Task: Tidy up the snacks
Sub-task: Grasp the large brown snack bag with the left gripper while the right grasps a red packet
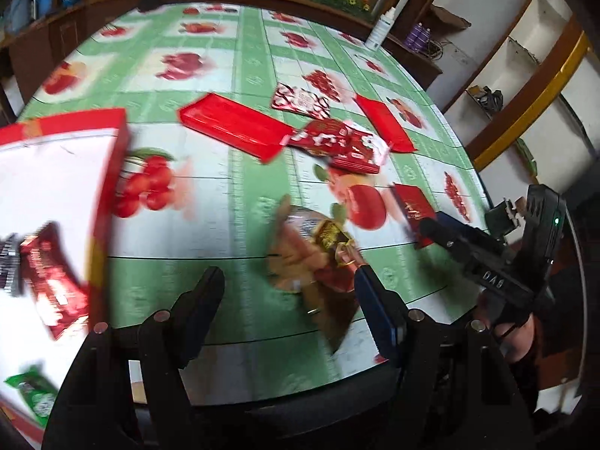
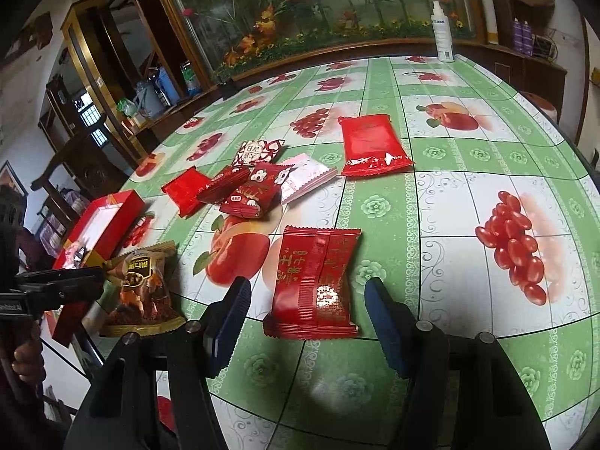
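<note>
My left gripper is open and tilts down over the table. A blurred brown snack packet lies flat just past its fingertips, close to the right finger, with no pad pressing on it. In the right wrist view the same brown packet sits by the table edge beside the left gripper. My right gripper is open, and a red foil packet lies on the cloth between its spread fingers with gaps on both sides. A red box with a white inside holds a red packet and a green one.
The table wears a green fruit-print cloth. A pile of red and pink packets lies mid-table, with a larger red packet behind it. A white spray bottle stands at the far edge. Cabinets and shelves ring the table.
</note>
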A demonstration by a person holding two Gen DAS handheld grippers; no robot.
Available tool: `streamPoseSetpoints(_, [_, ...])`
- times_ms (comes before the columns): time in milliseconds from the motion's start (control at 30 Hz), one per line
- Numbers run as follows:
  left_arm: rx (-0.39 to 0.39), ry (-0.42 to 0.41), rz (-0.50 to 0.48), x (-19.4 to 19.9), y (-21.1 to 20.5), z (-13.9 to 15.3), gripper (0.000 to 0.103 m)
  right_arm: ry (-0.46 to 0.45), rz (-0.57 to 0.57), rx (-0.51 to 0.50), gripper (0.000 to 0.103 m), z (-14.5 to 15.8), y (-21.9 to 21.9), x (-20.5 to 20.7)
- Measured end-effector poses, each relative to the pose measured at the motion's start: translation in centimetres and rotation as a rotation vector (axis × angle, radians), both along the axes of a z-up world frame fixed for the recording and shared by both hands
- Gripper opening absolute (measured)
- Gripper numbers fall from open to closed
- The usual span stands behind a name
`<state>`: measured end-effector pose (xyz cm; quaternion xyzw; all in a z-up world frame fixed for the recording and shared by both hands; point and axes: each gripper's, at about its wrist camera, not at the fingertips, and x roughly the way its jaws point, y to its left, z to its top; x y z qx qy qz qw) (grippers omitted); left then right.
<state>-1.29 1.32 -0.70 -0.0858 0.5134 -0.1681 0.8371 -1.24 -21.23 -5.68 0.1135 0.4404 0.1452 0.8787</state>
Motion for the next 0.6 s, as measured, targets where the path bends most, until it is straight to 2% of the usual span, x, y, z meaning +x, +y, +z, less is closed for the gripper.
streamPoseSetpoints(233, [-0.036, 0.049, -0.011, 1.2, -1.8, -1.0, 0.072, 0.017, 0.000, -0.051, 0.065, -0.1, 0.7, 0.5])
streamPoseSetpoints(467, [0.010, 0.039, -0.044, 1.0, -3.4, -1.9, 0.072, 0.018, 0.012, -0.113, 0.066, -0.2, 1.6, 0.6])
streamPoseSetpoints(600, [0.035, 0.005, -0.058, 0.9, -4.0, -1.9, 0.072, 0.019, 0.027, -0.185, 0.066, -0.3, 2.5, 0.7])
